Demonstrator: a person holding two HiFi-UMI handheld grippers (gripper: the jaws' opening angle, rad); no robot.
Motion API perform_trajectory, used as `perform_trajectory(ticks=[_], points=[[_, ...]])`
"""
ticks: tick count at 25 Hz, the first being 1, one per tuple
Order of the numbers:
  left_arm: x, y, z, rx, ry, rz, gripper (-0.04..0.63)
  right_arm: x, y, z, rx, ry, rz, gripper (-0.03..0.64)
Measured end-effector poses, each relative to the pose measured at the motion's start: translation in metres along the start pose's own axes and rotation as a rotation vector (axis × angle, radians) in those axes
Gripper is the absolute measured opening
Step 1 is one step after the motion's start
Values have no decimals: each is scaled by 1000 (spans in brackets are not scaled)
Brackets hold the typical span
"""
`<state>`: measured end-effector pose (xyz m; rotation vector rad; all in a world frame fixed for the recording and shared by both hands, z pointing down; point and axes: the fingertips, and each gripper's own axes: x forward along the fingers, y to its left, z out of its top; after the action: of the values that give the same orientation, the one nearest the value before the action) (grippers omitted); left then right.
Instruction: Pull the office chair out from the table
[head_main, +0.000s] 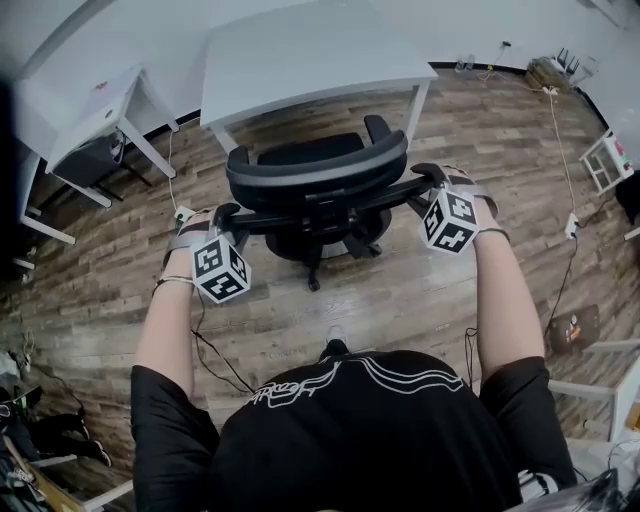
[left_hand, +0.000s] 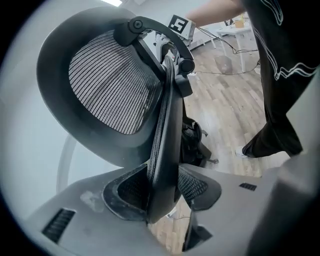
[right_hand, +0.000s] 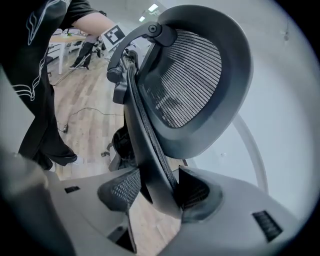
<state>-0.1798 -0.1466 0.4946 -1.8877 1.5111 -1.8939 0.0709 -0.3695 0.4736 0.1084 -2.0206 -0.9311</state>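
Beyond the near stretch of wood floor (head_main: 400, 290) stands the white table (head_main: 300, 50). Just on its near side, between its two near legs, sits the black office chair (head_main: 305, 155), its mesh backrest (head_main: 318, 180) turned toward the person. At the backrest's left end the left gripper (head_main: 228, 215) is clamped on, jaws partway closed, with the black frame rim pressed between its pads (left_hand: 194, 187). At the right end the right gripper (head_main: 428, 178) grips the same way, the rim running slantwise between its own pads (right_hand: 124, 190). Both grippers slant down toward the far side.
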Motion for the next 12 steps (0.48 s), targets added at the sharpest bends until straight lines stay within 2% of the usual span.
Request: perform_trajectory(ticks=[12], points=[[-26,-11,6,-14,31,15,164,-28,8,3,0,-12,-2,241]])
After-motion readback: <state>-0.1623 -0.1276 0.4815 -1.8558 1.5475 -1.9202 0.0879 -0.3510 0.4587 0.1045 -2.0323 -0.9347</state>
